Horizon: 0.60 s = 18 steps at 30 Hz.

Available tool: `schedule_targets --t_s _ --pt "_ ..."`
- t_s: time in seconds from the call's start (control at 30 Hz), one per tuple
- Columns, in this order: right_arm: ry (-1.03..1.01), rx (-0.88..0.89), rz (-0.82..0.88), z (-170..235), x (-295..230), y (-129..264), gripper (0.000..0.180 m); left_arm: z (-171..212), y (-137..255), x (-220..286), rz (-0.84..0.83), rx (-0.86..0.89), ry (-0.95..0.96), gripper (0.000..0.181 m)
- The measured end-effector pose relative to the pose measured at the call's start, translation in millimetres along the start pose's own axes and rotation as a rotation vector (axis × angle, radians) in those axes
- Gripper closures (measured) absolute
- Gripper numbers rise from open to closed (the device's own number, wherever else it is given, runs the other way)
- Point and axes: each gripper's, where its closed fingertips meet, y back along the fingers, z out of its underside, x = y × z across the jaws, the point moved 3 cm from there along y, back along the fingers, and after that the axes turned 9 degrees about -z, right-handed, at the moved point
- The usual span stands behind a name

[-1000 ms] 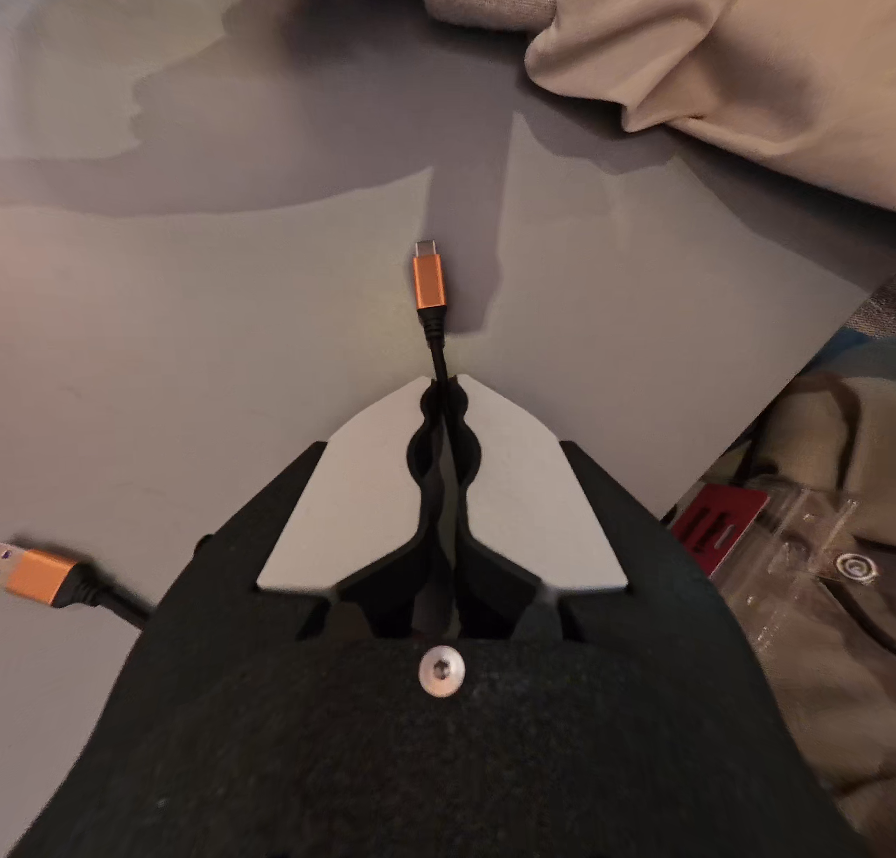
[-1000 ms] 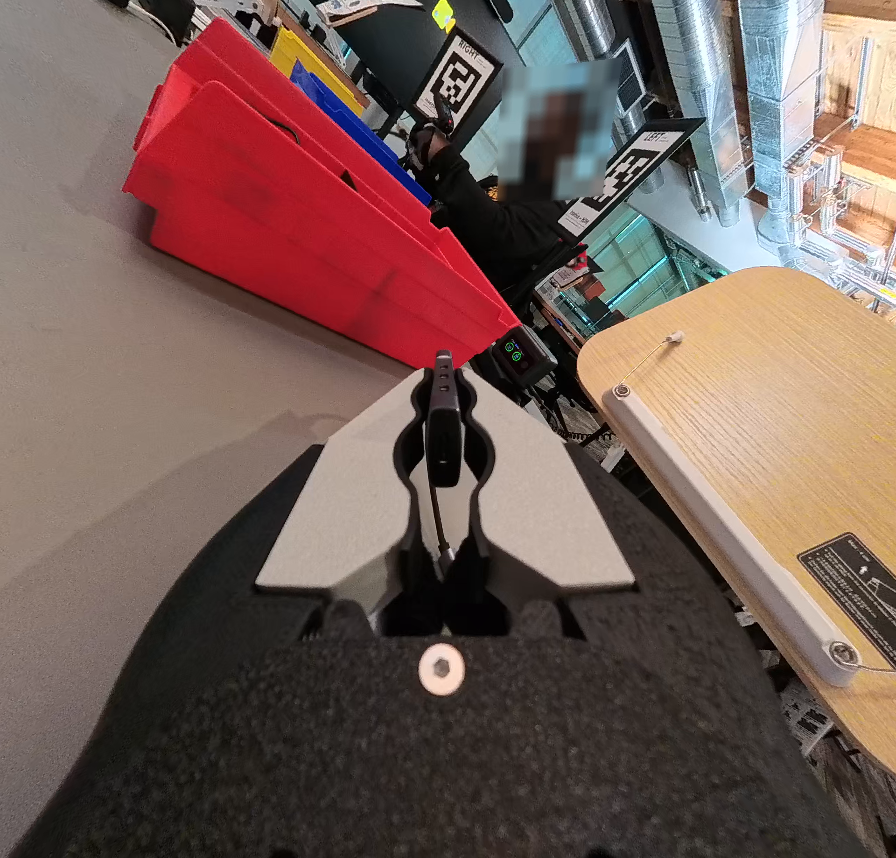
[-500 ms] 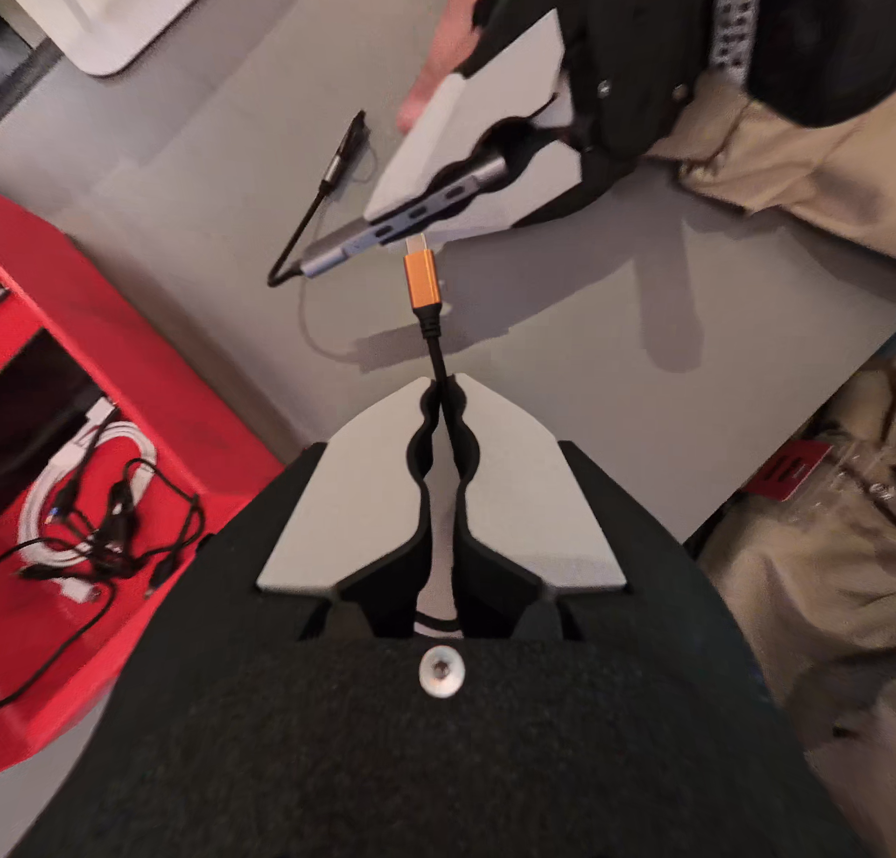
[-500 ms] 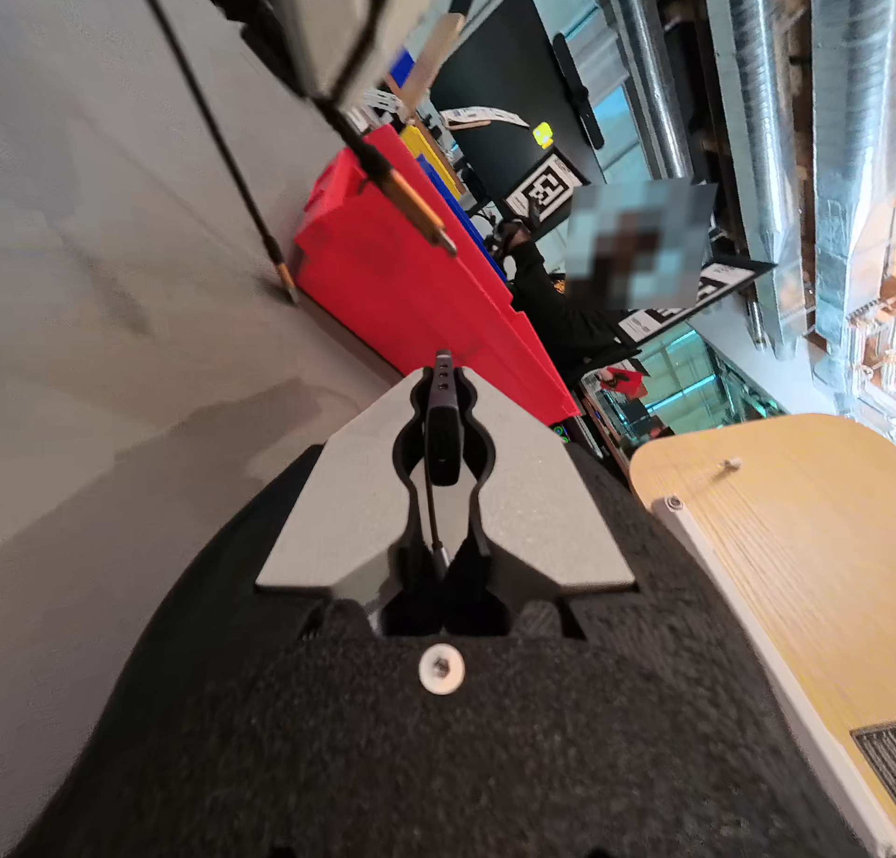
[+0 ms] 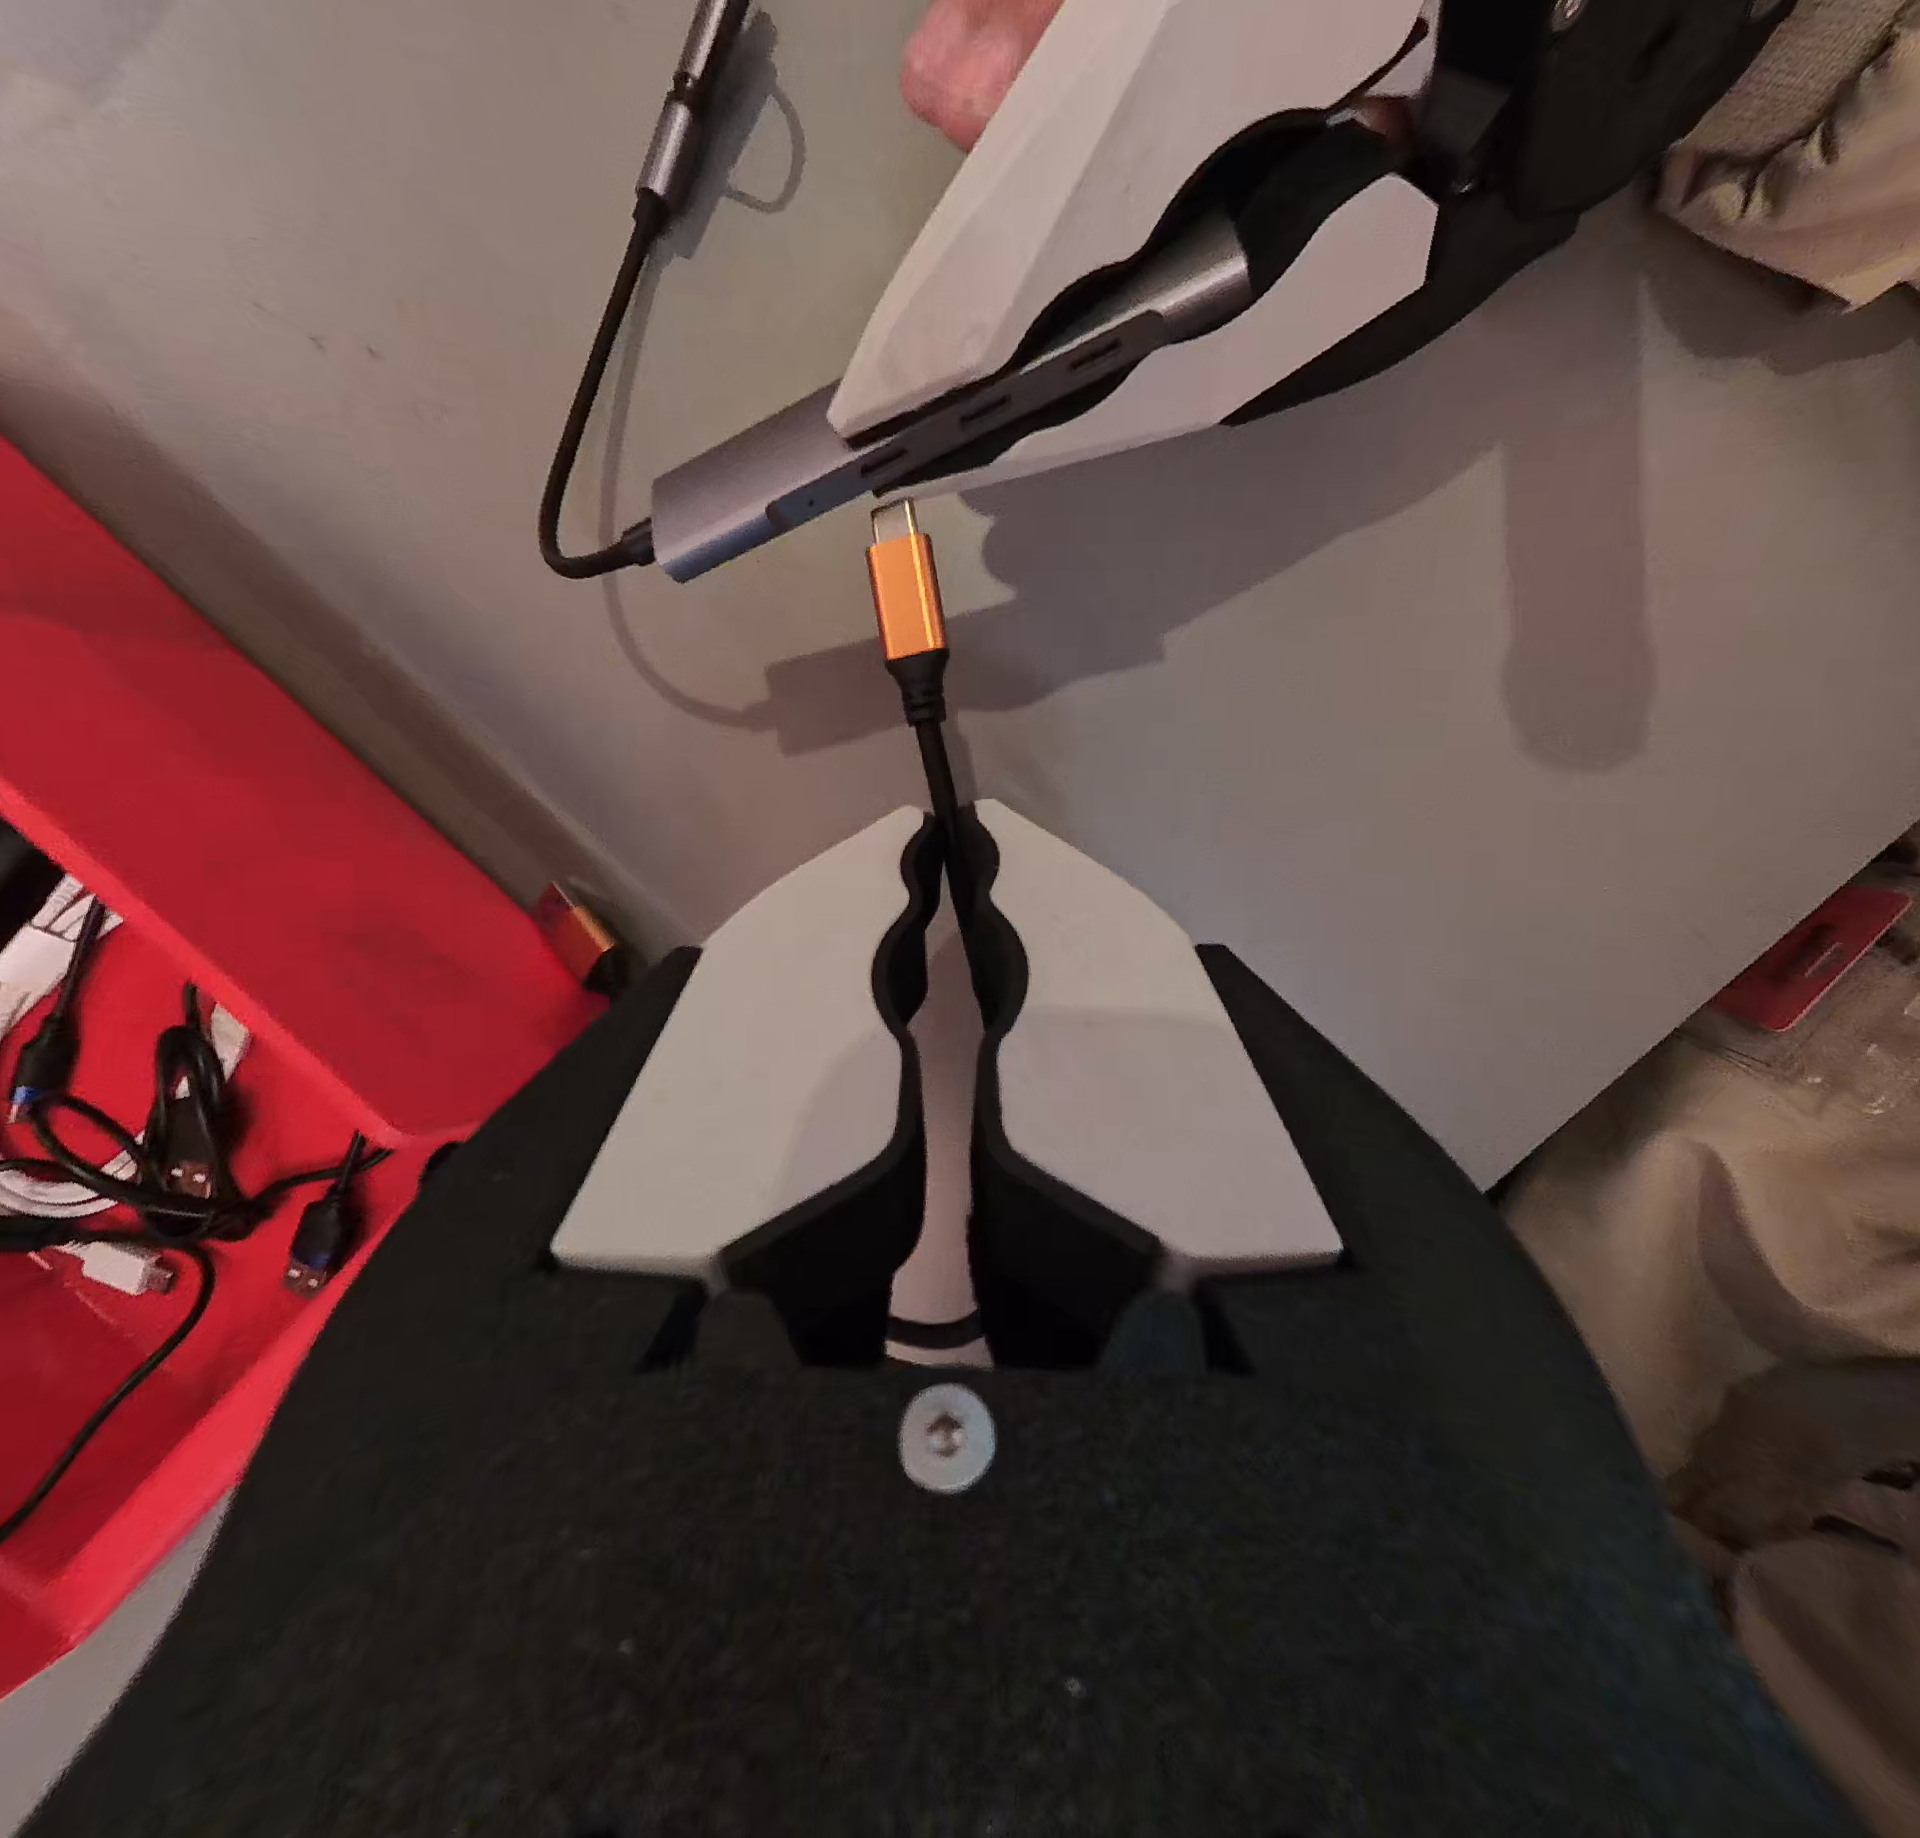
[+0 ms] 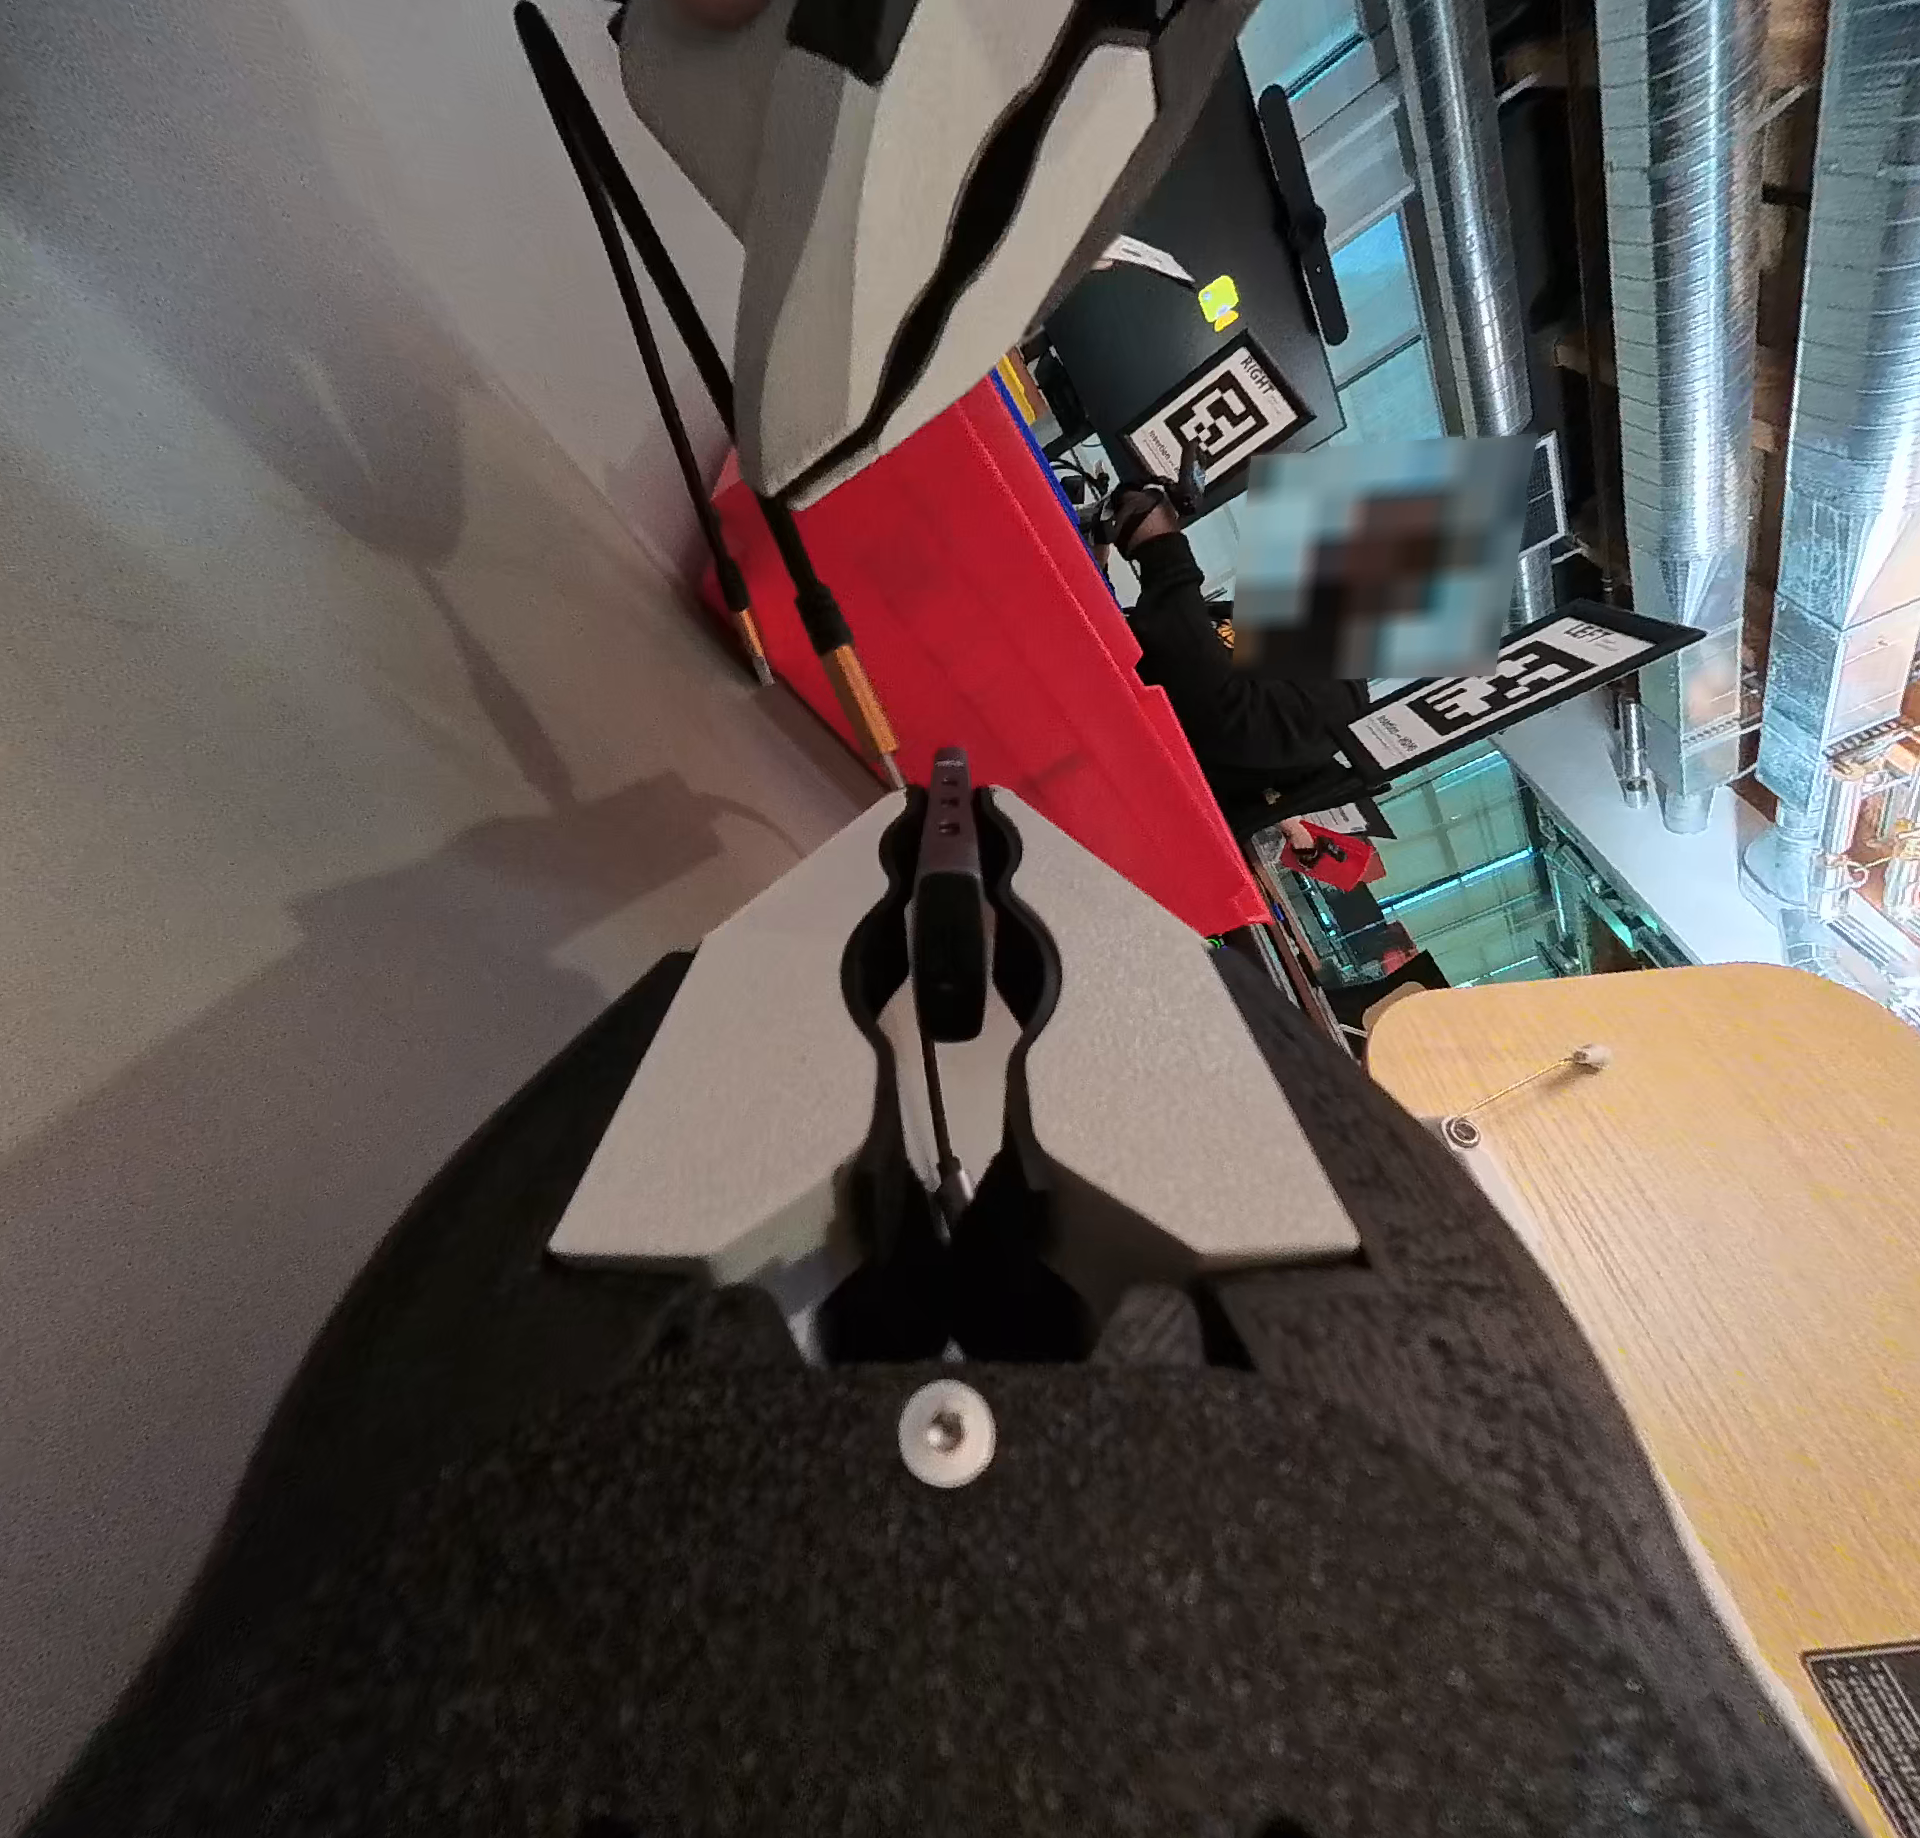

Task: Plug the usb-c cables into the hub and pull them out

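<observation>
Left gripper (image 5: 948, 822) is clamped on the black cable (image 5: 940, 760); its orange USB-C plug (image 5: 906, 599) is held just short of the grey hub (image 5: 748, 500), which is gripped by the right gripper (image 6: 948, 801) above the table (image 5: 1351, 749)

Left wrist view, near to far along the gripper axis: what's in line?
Left gripper shut on the black cable → orange metal USB-C plug → grey aluminium hub, held by the right gripper → grey table.
</observation>
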Motion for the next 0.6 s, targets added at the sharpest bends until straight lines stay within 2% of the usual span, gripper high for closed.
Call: schedule_targets --t_s 0.6 --pt "0.044 -0.042 -0.009 4.0 -4.5 -3.9 0.171 -2.8 -2.5 -2.9 0.020 0.003 0.004 0.178"
